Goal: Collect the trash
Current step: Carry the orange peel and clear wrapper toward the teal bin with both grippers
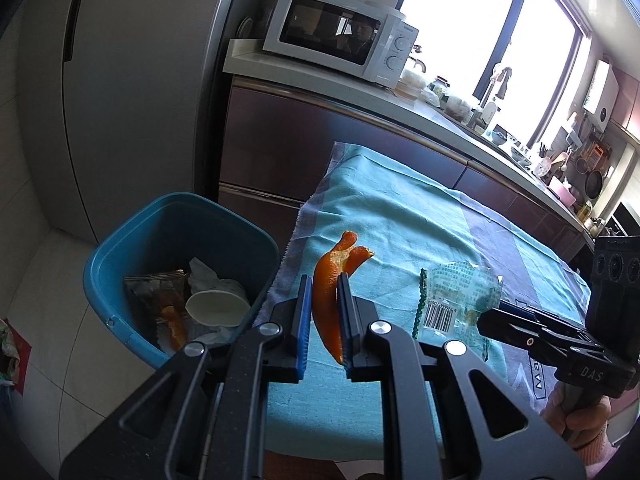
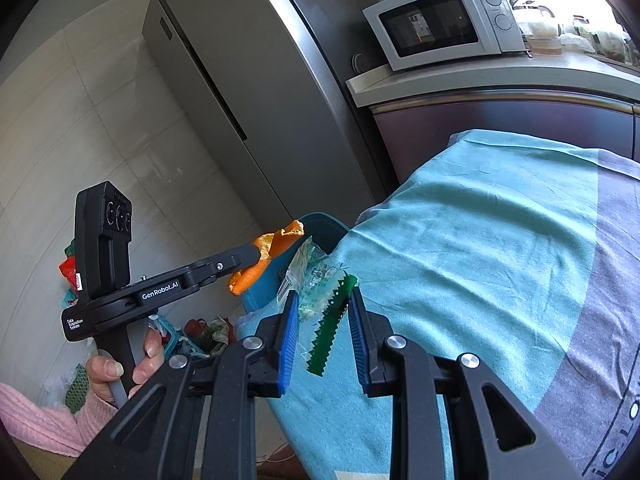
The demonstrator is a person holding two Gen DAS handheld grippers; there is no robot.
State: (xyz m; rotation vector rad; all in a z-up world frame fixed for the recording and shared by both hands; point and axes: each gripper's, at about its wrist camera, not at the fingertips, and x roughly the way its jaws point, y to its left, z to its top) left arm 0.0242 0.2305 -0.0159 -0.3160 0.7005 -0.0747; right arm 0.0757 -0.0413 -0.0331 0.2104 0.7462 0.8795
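My left gripper [image 1: 325,280] is shut on an orange peel [image 1: 332,280] and holds it above the left edge of the table, beside the blue trash bin [image 1: 120,248]. The peel also shows in the right wrist view [image 2: 266,254], gripped by the left gripper [image 2: 258,252]. My right gripper [image 2: 324,300] holds a clear plastic wrapper with a green serrated edge [image 2: 330,320] between its blue pads, above the table. The wrapper shows in the left wrist view [image 1: 456,300] at the right gripper's tips [image 1: 482,320]. The bin holds a paper cup [image 1: 218,308], tissue and wrappers.
The table carries a teal and grey cloth [image 1: 400,208]. A grey fridge [image 1: 132,80] stands behind the bin. A microwave [image 1: 340,36] sits on the counter [image 1: 440,116] beyond the table. Bags and clutter lie on the floor [image 2: 200,328].
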